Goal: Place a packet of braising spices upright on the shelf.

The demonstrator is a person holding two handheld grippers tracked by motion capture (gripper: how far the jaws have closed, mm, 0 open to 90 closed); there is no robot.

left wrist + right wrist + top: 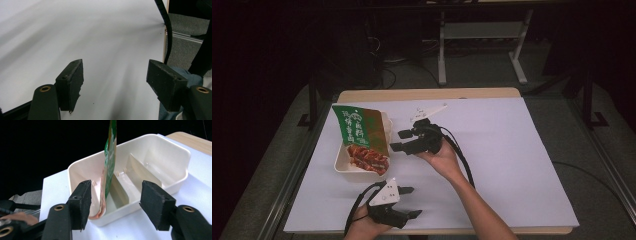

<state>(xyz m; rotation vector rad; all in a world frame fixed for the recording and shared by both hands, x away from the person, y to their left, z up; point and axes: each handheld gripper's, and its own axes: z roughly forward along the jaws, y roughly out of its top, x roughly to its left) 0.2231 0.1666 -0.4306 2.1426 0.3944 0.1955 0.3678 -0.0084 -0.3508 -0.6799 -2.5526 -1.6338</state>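
Observation:
A green and red snack bag (pixel 361 136) stands on edge in a cream divided tray (pixel 341 161) at the left of the white table cover. In the right gripper view the bag (pixel 108 167) rises from the tray (pixel 160 155), its lower edge curling over the near wall. My right gripper (pixel 399 140) is open just right of the tray, its jaws apart and nothing between them; the bag is a little beyond the jaws (pixel 115 205). My left gripper (pixel 410 202) is open near the table's front edge, over bare white cover (pixel 113 82).
The white cover (pixel 512 160) spans most of the wooden table, with free room to the right. Black cables trail from both grippers. Beyond the table stand a white desk frame (pixel 442 50) and dark floor. The table's edge (pixel 164 45) lies near the left gripper.

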